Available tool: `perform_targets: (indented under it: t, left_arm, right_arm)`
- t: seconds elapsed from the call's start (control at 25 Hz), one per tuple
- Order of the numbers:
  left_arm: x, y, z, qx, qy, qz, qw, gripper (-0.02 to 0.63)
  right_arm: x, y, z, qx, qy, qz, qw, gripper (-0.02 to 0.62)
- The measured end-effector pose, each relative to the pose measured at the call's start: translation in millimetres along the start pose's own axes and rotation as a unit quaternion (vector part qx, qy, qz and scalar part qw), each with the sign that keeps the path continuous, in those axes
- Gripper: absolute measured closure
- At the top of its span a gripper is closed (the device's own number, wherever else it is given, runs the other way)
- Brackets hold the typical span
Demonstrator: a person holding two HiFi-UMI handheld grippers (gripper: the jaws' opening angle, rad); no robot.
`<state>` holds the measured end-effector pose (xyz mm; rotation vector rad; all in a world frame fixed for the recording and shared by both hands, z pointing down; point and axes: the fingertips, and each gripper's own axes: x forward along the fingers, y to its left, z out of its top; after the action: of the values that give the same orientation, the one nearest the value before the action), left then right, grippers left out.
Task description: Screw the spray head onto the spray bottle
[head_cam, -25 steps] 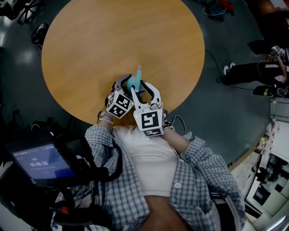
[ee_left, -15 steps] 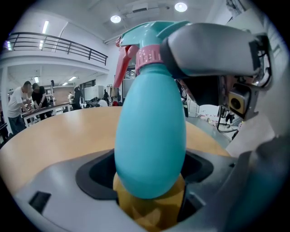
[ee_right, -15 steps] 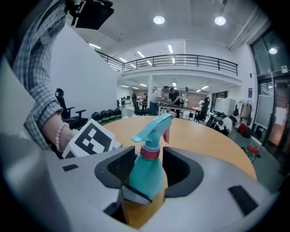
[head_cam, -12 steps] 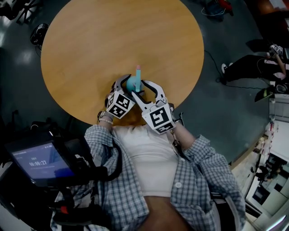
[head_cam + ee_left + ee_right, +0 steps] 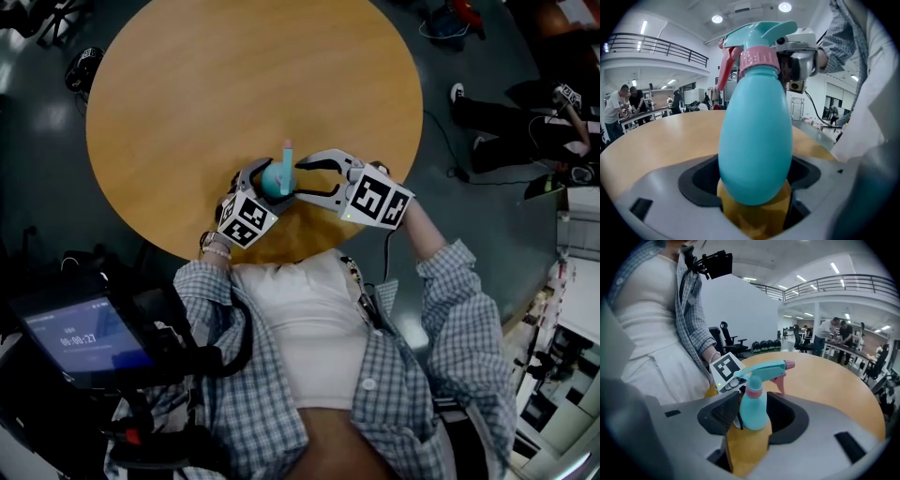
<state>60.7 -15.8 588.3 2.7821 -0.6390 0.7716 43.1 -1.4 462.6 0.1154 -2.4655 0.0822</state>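
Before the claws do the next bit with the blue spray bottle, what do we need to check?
1. Left claw holding the spray bottle: ok, it is shut on the round body.
2. Bottle upright: ok.
3. Spray head sitting on the bottle's neck: ok, its pink collar is down on the neck.
4. Collar screwed fully tight: cannot tell.
5. Right claw gripping, ready to turn: not ok, its jaws stand apart on either side of the bottle.
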Motion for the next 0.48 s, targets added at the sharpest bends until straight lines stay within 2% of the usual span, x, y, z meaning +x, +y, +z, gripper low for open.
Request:
perform_targets:
  t: [0.24, 0.28, 0.36, 0.48]
  left_arm:
    - [-2, 2, -2, 0.0, -0.002, -0.003, 1.0, 0.184]
    - [-3, 3, -3, 0.0, -0.002, -0.003, 1.0, 0.184]
    - [-5, 3, -3, 0.0, -0.002, -0.003, 1.0, 0.184]
    - [-7, 3, -4, 0.002, -0.003, -0.001, 1.0, 0.184]
  right_arm:
    - [13, -6, 13, -0.023, 0.024, 0.106, 0.994, 0.423]
    - [15, -6, 15, -0.031, 0.027, 0.114, 0.993, 0.425]
    - [20, -2, 19, -0.048, 0.024, 0.121, 0.991, 0.474]
    - [21, 2, 22, -0.056, 0.008, 0.098, 0.994, 0.479]
